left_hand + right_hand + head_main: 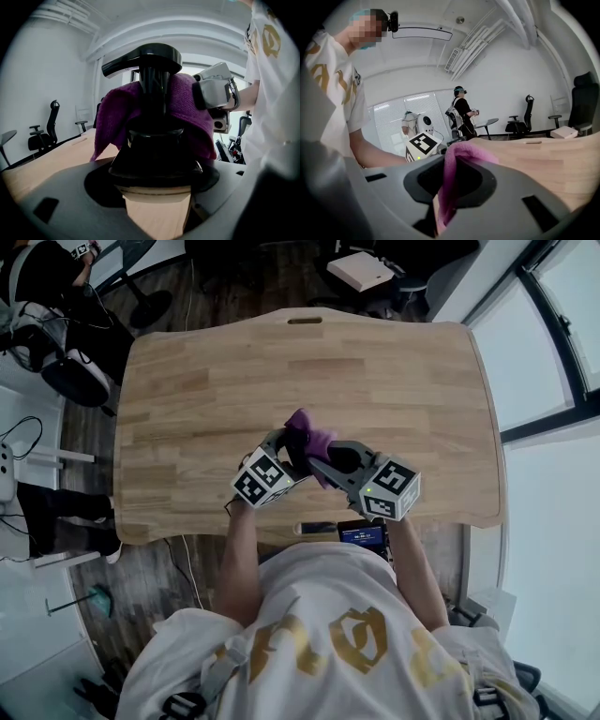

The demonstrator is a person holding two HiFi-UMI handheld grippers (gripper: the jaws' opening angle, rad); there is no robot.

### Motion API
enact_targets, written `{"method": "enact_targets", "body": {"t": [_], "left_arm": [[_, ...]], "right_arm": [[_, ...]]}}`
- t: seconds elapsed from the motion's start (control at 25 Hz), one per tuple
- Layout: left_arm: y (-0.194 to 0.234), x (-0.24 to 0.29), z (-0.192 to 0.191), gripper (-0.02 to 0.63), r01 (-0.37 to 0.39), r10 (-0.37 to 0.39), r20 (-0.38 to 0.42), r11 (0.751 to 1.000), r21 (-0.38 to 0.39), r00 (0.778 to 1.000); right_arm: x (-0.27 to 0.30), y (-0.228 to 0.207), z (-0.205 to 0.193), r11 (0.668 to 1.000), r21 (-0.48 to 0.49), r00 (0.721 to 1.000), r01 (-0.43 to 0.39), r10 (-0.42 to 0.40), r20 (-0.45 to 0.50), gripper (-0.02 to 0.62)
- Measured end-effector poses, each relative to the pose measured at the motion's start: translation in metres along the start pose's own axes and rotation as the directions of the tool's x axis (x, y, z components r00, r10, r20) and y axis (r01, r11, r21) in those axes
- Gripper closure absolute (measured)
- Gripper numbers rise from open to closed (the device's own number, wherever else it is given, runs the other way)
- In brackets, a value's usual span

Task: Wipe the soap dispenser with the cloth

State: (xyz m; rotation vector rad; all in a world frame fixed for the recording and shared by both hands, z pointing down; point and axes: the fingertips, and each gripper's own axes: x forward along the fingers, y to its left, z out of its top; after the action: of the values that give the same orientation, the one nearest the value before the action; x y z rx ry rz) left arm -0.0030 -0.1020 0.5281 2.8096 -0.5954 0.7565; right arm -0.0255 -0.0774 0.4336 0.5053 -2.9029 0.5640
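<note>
Soap dispenser [154, 140]: sitting toward the table's [187, 390] 6 o'clock edge, left gripper [281, 448] clamping its base. Cloth [115, 117]: right gripper [323, 465] pinching it, draping the dispenser's neck. Wiping seemingly progressing, unfinished.

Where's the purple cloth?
In the head view, the purple cloth is draped over the black soap dispenser held by the left gripper, at the table's middle, with one end pinched in the right gripper's jaws.

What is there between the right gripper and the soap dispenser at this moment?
The purple cloth. The right gripper pinches it, and it wraps against the neck of the soap dispenser. The left gripper view shows this best.
</note>
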Motion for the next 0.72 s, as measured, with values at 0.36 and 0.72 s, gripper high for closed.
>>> {"method": "enact_targets", "body": {"t": [0.36,0.72], "left_arm": [[0.001,0.002,-0.001,0.255,0.002,-0.002,-0.008,1.000,-0.007,1.000],[0.002,-0.001,-0.001,0.255,-0.001,0.001,-0.006,1.000,-0.008,1.000]], "right_arm": [[0.010,0.019,-0.008,0.995,0.013,0.995,-0.094,0.095,-0.043,0.545],[0.019,0.033,-0.015,0.988,0.016,0.985,-0.152,0.153,-0.080,0.545]]}}
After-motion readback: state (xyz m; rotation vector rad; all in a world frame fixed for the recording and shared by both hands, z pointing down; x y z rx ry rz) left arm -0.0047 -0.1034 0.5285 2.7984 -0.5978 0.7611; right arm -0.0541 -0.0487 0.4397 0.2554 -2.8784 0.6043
